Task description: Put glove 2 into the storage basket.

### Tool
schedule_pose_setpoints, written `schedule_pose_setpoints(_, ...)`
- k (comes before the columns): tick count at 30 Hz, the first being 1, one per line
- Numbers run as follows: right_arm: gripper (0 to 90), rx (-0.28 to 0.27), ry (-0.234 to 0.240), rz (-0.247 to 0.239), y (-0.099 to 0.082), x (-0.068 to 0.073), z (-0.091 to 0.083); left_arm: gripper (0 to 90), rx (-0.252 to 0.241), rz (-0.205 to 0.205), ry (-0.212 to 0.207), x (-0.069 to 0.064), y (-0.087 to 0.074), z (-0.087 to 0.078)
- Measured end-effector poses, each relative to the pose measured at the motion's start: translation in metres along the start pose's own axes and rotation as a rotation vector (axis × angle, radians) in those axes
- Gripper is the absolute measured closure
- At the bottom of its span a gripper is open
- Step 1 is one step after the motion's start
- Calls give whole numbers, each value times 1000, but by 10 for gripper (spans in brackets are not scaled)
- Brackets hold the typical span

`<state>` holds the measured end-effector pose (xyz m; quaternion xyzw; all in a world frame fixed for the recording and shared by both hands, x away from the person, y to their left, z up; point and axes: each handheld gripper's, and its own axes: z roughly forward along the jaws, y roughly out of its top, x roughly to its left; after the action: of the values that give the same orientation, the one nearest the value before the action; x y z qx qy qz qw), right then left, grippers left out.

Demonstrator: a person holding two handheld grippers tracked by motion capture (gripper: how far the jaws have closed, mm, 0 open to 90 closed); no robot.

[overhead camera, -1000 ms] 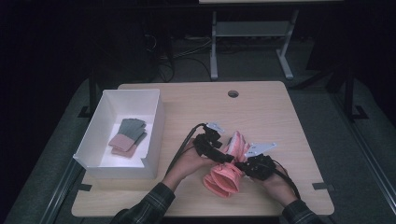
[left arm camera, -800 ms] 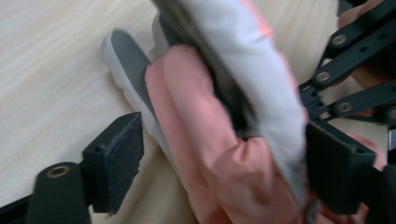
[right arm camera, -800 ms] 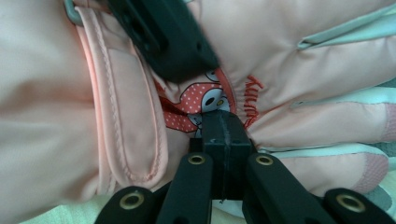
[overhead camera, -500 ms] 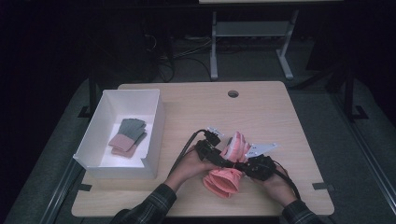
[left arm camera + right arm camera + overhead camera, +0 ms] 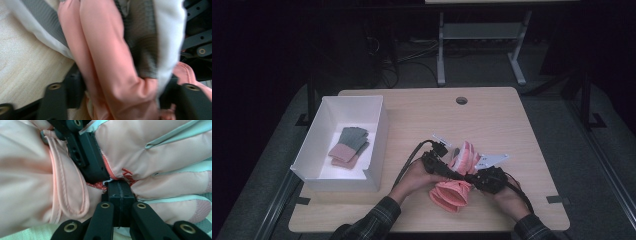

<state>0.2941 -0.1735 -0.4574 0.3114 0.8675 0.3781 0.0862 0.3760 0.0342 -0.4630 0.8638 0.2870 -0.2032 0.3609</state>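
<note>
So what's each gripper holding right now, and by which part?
Both hold the pink glove. The right gripper is shut on fabric at the finger bases; the left gripper straddles its fingers, jaws just closing.

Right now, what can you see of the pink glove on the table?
The pink glove is padded, smooth and shiny like a ski glove, salmon pink with pale trim and grey patches. It lies on the table near the front edge, cuff toward the person, fingers pointing away. The left gripper has just been closing, its jaws around the glove's fingers. The right gripper is shut on a pinch of fabric near red stitching. A loop hangs by the cuff.
</note>
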Motion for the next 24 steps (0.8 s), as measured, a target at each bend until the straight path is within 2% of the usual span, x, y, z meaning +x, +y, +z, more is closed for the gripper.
schedule_pose_setpoints(2, 900, -4, 8, 3, 0, -1, -2, 463, 0, 7, -12, 1, 0, -2)
schedule_pose_setpoints(6, 895, -15, 34, 20, -2, -4, -9, 545, 5, 24, -18, -1, 0, -2)
schedule_pose_setpoints(9, 838, -27, 40, 8, -3, -4, -16, 582, 4, 24, -19, -3, 0, -3)
schedule_pose_setpoints(13, 750, -75, 37, 31, -5, -4, -34, 593, -6, 7, -31, -3, 1, -6)
schedule_pose_setpoints(14, 750, -75, 37, 31, -5, -4, -34, 593, -6, 7, -31, -3, 1, -6)
schedule_pose_setpoints(15, 681, -91, 32, 53, -8, -7, -44, 592, -7, 1, -31, -4, 2, -8)
schedule_pose_setpoints(17, 608, -101, 22, 70, -12, -9, -50, 593, -8, -2, -28, -5, 2, -10)
schedule_pose_setpoints(18, 608, -101, 22, 70, -12, -9, -50, 593, -11, -10, -25, -7, 3, -12)
schedule_pose_setpoints(19, 539, -121, 5, 88, -16, -13, -56, 594, -16, 5, -5, -11, 4, -17)
schedule_pose_setpoints(20, 515, -122, 4, 97, -17, -14, -59, 595, -16, 5, -5, -11, 4, -17)
schedule_pose_setpoints(21, 467, -128, -3, 104, -18, -16, -60, 595, -21, 11, 17, -13, 6, -23)
schedule_pose_setpoints(22, 467, -128, -3, 104, -18, -16, -60, 596, -21, 11, 17, -13, 6, -23)
schedule_pose_setpoints(24, 372, -127, -30, 118, -20, -19, -62, 598, -39, 11, 27, -16, 7, -32)
